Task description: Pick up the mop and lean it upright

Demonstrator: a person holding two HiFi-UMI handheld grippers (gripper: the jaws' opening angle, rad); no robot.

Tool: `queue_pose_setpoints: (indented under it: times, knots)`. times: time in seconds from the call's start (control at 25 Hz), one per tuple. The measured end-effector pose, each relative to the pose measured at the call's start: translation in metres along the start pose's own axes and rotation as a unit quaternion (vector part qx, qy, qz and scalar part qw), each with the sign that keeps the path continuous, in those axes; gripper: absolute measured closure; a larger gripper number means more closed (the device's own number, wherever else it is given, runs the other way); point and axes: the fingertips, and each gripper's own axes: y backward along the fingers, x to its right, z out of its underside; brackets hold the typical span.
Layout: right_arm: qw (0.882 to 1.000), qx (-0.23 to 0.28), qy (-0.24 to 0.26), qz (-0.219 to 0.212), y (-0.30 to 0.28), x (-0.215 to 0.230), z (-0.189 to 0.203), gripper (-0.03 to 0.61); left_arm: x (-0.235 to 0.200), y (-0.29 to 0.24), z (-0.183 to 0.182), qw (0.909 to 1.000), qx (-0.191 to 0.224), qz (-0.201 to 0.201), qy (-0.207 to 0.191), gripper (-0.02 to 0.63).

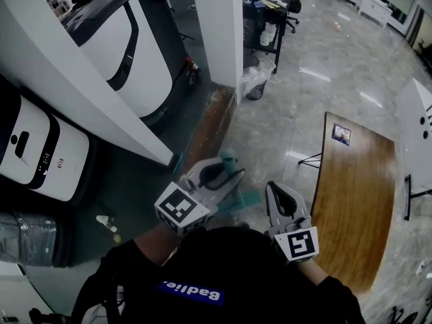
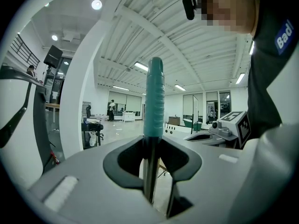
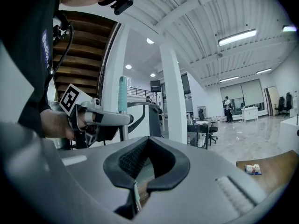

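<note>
Left gripper view | left gripper (image 2: 152, 148) clamps mop handle (image 2: 154, 97) (upright) | right gripper (image 3: 147, 146) closed, empty

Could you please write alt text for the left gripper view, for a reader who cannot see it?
The left gripper has its jaws closed on a mop handle, a metal shaft with a teal ribbed grip standing upright at the picture's centre. Behind it are a white column and a bright open hall.
</note>
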Motion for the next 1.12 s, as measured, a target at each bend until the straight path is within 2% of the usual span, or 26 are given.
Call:
queue_pose_setpoints:
  times: [0.36, 0.64, 1.0, 1.12]
  knots:
    - [1.000, 0.002, -0.007, 0.002, 0.011, 0.015, 0.007, 0.572, 0.007, -0.013, -0.001, 0.9999, 0.004, -0.006, -0.008, 0.492]
    - [1.000, -0.003, -0.018, 0.013, 0.010, 0.027, 0.017, 0.572, 0.006, -0.022, -0.011, 0.9999, 0.011, 0.003, 0.002, 0.492]
    - [0.999, -0.012, -0.020, 0.035, -0.012, 0.034, 0.012, 0.572, -0.017, -0.035, -0.013, 0.9994, 0.017, 0.031, 0.006, 0.492]
    - [0.999, -0.016, -0.018, 0.047, -0.024, 0.040, 0.012, 0.573, -0.032, -0.042, -0.010, 0.9990, 0.018, 0.041, -0.007, 0.492]
